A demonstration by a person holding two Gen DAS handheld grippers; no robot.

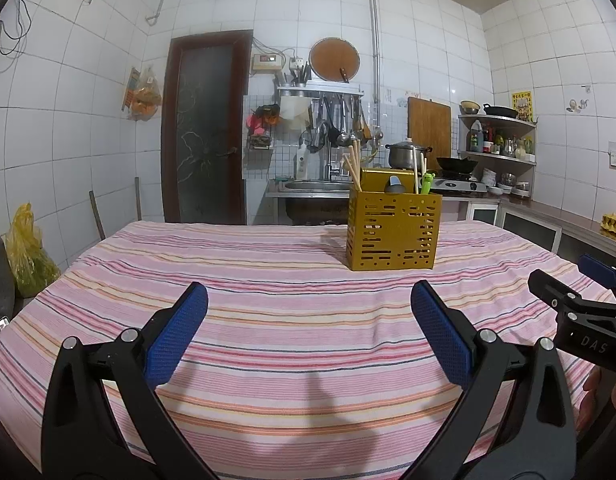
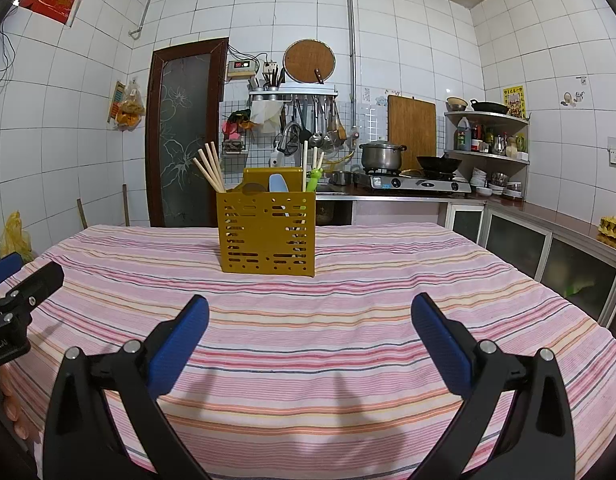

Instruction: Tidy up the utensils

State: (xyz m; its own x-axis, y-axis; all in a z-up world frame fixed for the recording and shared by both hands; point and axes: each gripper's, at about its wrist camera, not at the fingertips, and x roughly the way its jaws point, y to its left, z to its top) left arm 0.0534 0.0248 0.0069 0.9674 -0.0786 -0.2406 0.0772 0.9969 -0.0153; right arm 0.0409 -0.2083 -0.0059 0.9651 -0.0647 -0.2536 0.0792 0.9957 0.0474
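A yellow perforated utensil holder (image 1: 392, 232) (image 2: 267, 232) stands upright on the striped tablecloth (image 1: 267, 280) (image 2: 348, 280), toward the far side. In it stand several wooden chopsticks (image 1: 352, 170) (image 2: 209, 168), a pale blue spoon (image 2: 278, 184) and a green-handled utensil (image 1: 426, 183) (image 2: 314, 180). My left gripper (image 1: 310, 328) hovers open over the near cloth with nothing between its blue pads. Level with it, my right gripper (image 2: 310, 340) is open and empty too. Each gripper shows at the edge of the other's view, the right gripper (image 1: 580, 304) and the left gripper (image 2: 15, 300).
A kitchen counter with a gas stove (image 2: 416, 182), a pot (image 2: 382, 154) and a wok (image 2: 438, 164) runs behind the table, with a sink (image 1: 316, 186) and hanging utensils. Cabinets (image 2: 548, 252) line the right side. A yellow bag (image 1: 25, 248) sits at the left.
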